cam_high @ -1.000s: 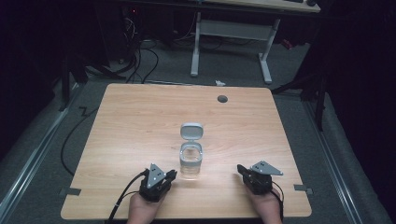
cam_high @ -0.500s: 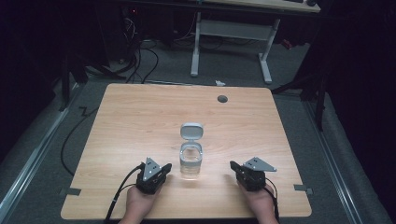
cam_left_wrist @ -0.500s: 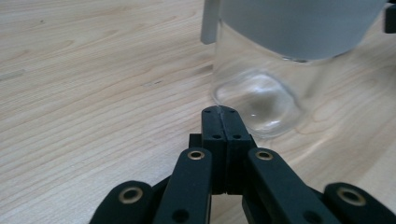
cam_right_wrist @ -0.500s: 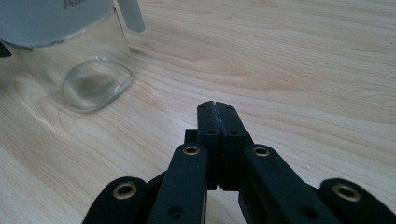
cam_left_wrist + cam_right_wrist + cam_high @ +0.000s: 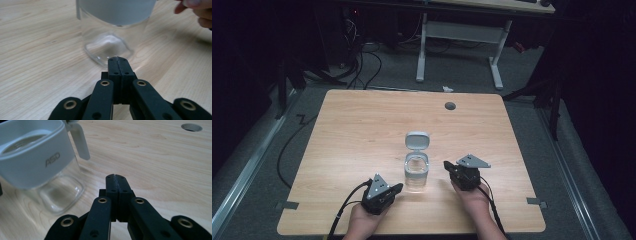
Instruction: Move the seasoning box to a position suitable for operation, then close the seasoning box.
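A clear square jar [image 5: 416,174] with a white collar and a flipped-open white lid [image 5: 417,140] stands upright near the table's front middle. It looks empty. My left gripper [image 5: 398,187] sits just left of the jar's base, jaws shut on nothing, tips close to the glass [image 5: 107,47]. My right gripper [image 5: 446,165] is to the jar's right, also shut and holding nothing. In the right gripper view the jar's collar [image 5: 35,157] and hinged lid [image 5: 78,138] rise at the upper left of my right gripper [image 5: 115,177]. My left gripper [image 5: 117,59] points at the jar's foot.
The wooden table [image 5: 362,130] has a round cable hole [image 5: 450,105] at the back right. Grey tape marks [image 5: 287,205] sit at the front corners. A hand's fingers [image 5: 197,12] appear at the upper right of the left gripper view. Cables trail off the front edge.
Both hands have slid back toward the front edge and then edged forward again; the right gripper now sits closer to the jar. The jar has not moved.
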The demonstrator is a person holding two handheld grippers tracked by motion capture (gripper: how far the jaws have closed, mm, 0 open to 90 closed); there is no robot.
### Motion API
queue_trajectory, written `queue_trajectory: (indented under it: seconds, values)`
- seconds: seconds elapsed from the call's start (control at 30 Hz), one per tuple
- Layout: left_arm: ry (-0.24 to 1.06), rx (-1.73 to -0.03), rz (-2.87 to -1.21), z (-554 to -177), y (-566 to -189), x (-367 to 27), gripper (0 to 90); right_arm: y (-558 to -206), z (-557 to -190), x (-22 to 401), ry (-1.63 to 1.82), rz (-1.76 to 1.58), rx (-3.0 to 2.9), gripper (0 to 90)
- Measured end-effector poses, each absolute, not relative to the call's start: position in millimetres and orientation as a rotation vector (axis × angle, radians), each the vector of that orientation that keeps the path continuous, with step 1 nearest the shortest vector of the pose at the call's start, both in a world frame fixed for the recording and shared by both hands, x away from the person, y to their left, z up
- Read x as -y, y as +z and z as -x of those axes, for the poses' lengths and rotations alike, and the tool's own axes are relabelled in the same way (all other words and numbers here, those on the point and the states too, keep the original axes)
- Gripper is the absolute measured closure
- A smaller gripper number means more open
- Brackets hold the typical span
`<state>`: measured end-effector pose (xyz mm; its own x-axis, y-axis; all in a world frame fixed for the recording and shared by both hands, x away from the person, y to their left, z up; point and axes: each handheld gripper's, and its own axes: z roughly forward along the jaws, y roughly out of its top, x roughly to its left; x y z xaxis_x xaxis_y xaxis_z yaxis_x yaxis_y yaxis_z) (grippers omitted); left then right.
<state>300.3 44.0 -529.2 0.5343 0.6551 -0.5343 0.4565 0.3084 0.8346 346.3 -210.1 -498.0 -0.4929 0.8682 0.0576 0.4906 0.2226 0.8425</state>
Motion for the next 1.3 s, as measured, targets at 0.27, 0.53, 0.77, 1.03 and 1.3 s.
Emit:
queue_trajectory:
  seconds: [0.27,0.53,0.77,1.03,1.3]
  values:
    - [0.14,-1.038,-1.356,-298.1,-530.1,-22.1,90.0,-487.1,-365.2,200.1,1.234,-1.256,-2.028,89.7]
    - [0.111,-1.041,-1.362,-305.9,-531.3,-13.0,90.0,-471.5,-382.0,189.9,1.271,-1.23,-1.995,89.7]
    - [0.115,-1.058,-1.352,-309.7,-531.8,-12.5,90.0,-461.4,-394.4,185.7,1.277,-1.216,-1.992,89.7]
    - [0.127,-1.065,-1.358,-310.7,-532.7,-11.1,90.0,-452.1,-402.2,178.5,1.282,-1.181,-1.993,89.7]
    - [0.126,-1.065,-1.353,-310.5,-532.6,-11.5,90.0,-444.1,-408.7,171.9,1.267,-1.152,-2.005,89.7]
